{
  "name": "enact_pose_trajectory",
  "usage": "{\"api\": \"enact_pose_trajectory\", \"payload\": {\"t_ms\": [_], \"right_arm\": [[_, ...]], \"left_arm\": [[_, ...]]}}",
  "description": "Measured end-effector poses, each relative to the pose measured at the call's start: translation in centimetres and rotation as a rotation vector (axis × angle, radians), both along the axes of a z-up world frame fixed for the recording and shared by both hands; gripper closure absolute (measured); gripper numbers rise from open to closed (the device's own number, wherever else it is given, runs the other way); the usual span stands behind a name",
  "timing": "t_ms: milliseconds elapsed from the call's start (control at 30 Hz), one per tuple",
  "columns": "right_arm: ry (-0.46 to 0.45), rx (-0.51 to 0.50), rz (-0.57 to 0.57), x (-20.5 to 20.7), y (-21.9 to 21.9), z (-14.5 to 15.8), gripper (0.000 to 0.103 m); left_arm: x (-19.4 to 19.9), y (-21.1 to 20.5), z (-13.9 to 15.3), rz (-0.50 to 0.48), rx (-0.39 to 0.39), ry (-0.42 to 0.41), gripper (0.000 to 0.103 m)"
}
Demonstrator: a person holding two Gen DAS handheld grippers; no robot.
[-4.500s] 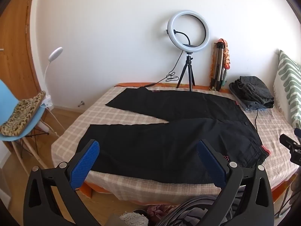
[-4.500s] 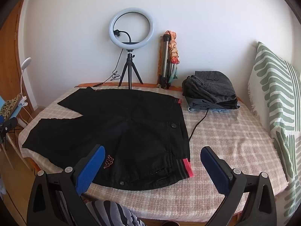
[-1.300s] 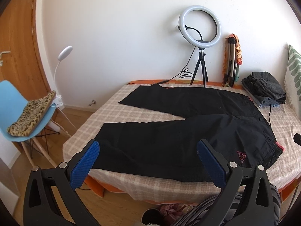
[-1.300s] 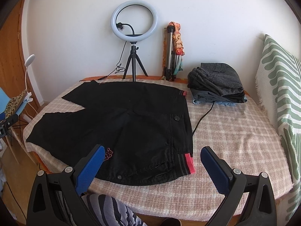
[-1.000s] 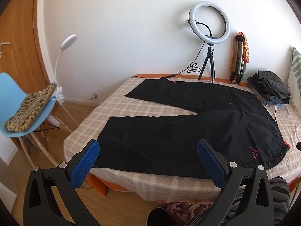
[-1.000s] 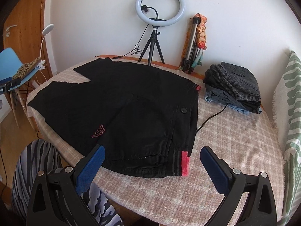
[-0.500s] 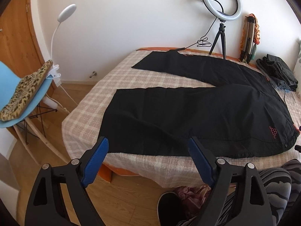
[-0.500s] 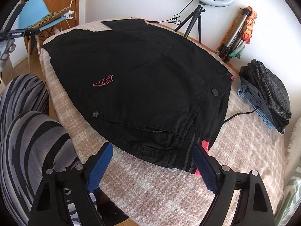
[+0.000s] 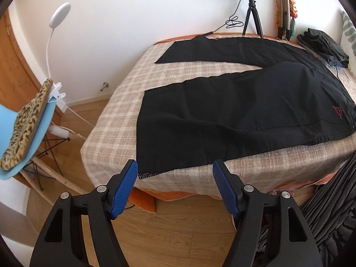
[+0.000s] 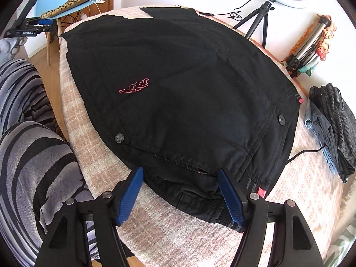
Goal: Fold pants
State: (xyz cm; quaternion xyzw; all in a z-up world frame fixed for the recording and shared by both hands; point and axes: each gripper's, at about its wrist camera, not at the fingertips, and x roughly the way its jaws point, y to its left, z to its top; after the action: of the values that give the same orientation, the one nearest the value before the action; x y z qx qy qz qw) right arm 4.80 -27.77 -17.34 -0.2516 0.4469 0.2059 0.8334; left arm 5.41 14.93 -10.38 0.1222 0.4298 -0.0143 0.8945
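Observation:
Black pants (image 9: pixel 233 111) lie flat on the checked bed (image 9: pixel 115 120), legs spread apart, waist to the right. My left gripper (image 9: pixel 174 170) is open, just short of the near leg's hem at the bed's edge. In the right wrist view the pants (image 10: pixel 178 93) show a pink logo and a waistband with a pink tab. My right gripper (image 10: pixel 181 178) is open, its jaws either side of the near waistband corner, close above the cloth.
A blue chair (image 9: pixel 26 133) with a leopard cushion and a white lamp (image 9: pixel 57 20) stand left of the bed. A ring light tripod (image 10: pixel 260 20) and folded clothes (image 10: pixel 333 124) with a black cable sit at the far side. The person's striped legs (image 10: pixel 33 155) are by the bed.
Both grippers have moved down and in toward the pants, the left to the leg hem, the right to the waistband. Both jaw gaps have narrowed.

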Motion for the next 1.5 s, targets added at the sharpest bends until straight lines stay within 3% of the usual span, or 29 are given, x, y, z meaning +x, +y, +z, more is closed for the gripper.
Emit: {"api": "enact_pose_trajectory", "payload": {"t_ms": [167, 333, 500, 633, 700, 900, 1033, 1100, 1200, 1233, 1333, 1500], "right_arm": [[0.038, -0.034, 0.033, 0.2, 0.8, 0.2, 0.049], [0.082, -0.003, 0.029, 0.6, 1.1, 0.3, 0.073], [0.027, -0.045, 0.031, 0.5, 1.8, 1.1, 0.095], [0.045, 0.002, 0.015, 1.0, 1.1, 1.8, 0.089], [0.076, 0.015, 0.042, 0.9, 0.9, 1.7, 0.063], [0.109, -0.092, 0.129, -0.9, 1.8, -0.3, 0.057], [0.099, -0.108, 0.146, -1.0, 1.9, -0.3, 0.054], [0.091, -0.102, 0.151, -1.6, 2.1, -0.3, 0.06], [0.104, -0.085, 0.141, -1.2, 2.6, -0.2, 0.091], [0.082, -0.108, 0.139, -1.3, 2.9, -0.1, 0.095], [0.005, -0.138, 0.113, -0.9, 3.5, 0.9, 0.1], [-0.1, -0.071, 0.039, 1.3, 3.0, 5.2, 0.101]], "left_arm": [[0.8, -2.3, -1.0, -0.122, 0.018, 0.018, 0.033], [1.5, -4.3, -2.2, -0.19, 0.032, 0.044, 0.033], [1.3, -5.1, -2.7, -0.233, 0.024, 0.057, 0.033], [1.1, -5.4, -2.9, -0.251, 0.048, 0.063, 0.033], [1.2, -5.2, -2.9, -0.246, 0.039, 0.067, 0.033], [1.4, -5.1, -3.1, -0.234, 0.025, 0.07, 0.033], [1.6, -5.1, -3.2, -0.232, 0.017, 0.082, 0.033], [1.6, -5.2, -3.2, -0.234, 0.022, 0.078, 0.033], [1.6, -5.0, -3.0, -0.241, 0.015, 0.072, 0.033], [1.5, -4.9, -2.9, -0.242, 0.013, 0.07, 0.033], [1.3, -4.8, -2.8, -0.263, 0.009, 0.069, 0.033], [1.0, -5.4, -2.9, -0.294, 0.047, 0.061, 0.033]]}}
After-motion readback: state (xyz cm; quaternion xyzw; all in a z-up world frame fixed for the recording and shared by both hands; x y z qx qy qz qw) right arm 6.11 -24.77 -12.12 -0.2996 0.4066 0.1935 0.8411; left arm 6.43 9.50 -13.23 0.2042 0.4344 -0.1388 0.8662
